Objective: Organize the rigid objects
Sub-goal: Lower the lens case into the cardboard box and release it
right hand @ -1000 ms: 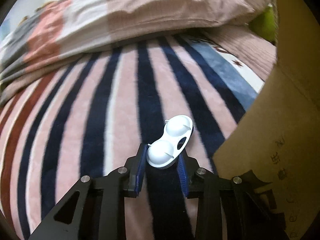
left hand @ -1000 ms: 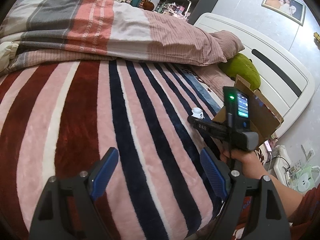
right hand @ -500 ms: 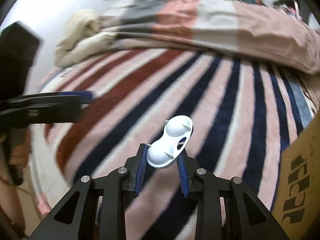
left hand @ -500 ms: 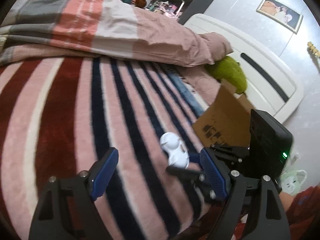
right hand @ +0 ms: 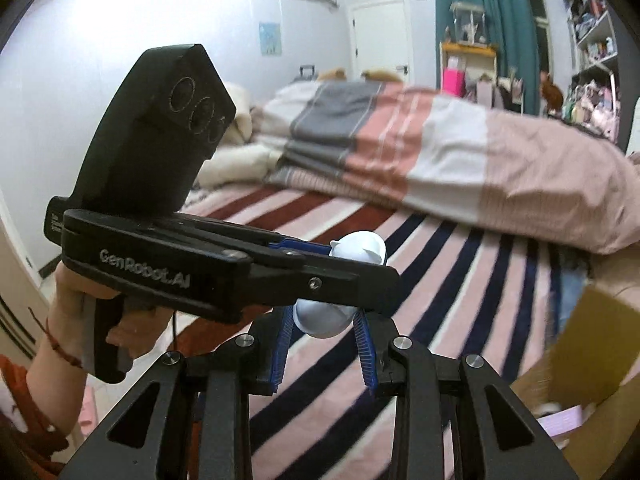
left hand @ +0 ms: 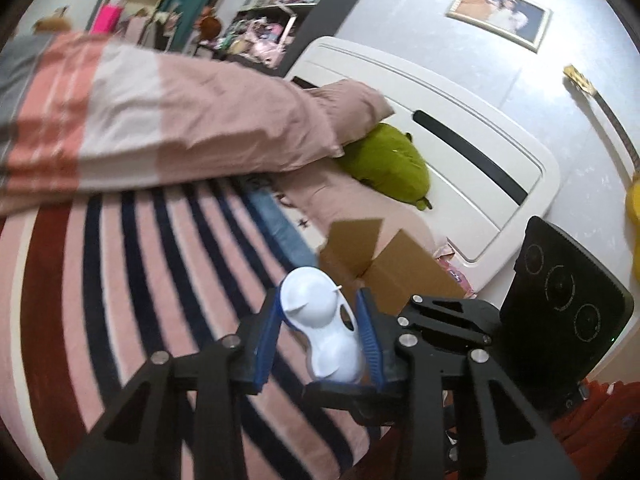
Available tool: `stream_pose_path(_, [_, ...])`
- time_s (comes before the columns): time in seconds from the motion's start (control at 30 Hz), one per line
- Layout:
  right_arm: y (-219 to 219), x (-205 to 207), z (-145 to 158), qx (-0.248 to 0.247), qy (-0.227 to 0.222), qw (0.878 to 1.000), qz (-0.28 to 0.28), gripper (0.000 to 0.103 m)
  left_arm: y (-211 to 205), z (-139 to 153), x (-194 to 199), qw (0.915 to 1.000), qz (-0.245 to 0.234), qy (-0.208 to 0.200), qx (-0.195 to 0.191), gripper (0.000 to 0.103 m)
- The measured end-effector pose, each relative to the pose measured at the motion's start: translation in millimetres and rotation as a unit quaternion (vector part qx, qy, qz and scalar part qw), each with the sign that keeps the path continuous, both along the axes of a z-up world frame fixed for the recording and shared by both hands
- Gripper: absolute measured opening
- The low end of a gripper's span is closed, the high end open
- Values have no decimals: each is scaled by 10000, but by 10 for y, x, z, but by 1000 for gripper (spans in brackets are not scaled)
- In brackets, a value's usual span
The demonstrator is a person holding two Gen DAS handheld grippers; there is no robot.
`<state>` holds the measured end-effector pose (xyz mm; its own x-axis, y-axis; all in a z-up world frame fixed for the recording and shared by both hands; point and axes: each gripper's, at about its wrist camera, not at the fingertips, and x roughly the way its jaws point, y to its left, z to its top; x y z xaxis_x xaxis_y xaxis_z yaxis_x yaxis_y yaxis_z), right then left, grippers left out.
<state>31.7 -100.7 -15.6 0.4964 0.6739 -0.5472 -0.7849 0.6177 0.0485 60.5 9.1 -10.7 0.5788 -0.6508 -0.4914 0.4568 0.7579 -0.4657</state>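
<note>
Striped pink, navy and maroon fleece blanket point(left hand: 132, 264) covers the bed; open brown cardboard box point(left hand: 404, 276) sits near the headboard. Above the blanket, left gripper point(left hand: 320, 330), jaws just closed, and right gripper point(right hand: 325, 340) both clamp the white two-lobed plastic object point(left hand: 320, 316).

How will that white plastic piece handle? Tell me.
Probably stiff: the white plastic piece shows no dent in the right hand-held gripper. Likely light: its hole suggests a hollow shell. Glossy domes may slip or roll.
</note>
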Motion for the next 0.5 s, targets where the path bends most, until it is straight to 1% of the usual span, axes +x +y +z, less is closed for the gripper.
stream_pose_path(0.1, [-276,44,147,96,-117,9998,-141,25,-349,162,136,9997,-162,-24,162,34])
stream_pose_path(0.23, [-704,126,235,204,-98,9989,-421,25,-816,222,288,9986,-409,38,333,34])
stream_pose_path(0.27, [-835,159,237,231,-42,9984,-511,25,-981,221,349,9979,-498,77,403,34])
stream_pose_path(0.4, [-1252,304,216,269,262,9961,-796,25,-1426,157,527,9952,-732,260,600,34])
stream_pose_path(0.5, [-1487,408,152,200,517,9937,-975,25,-1647,84,621,9931,-825,420,714,34])
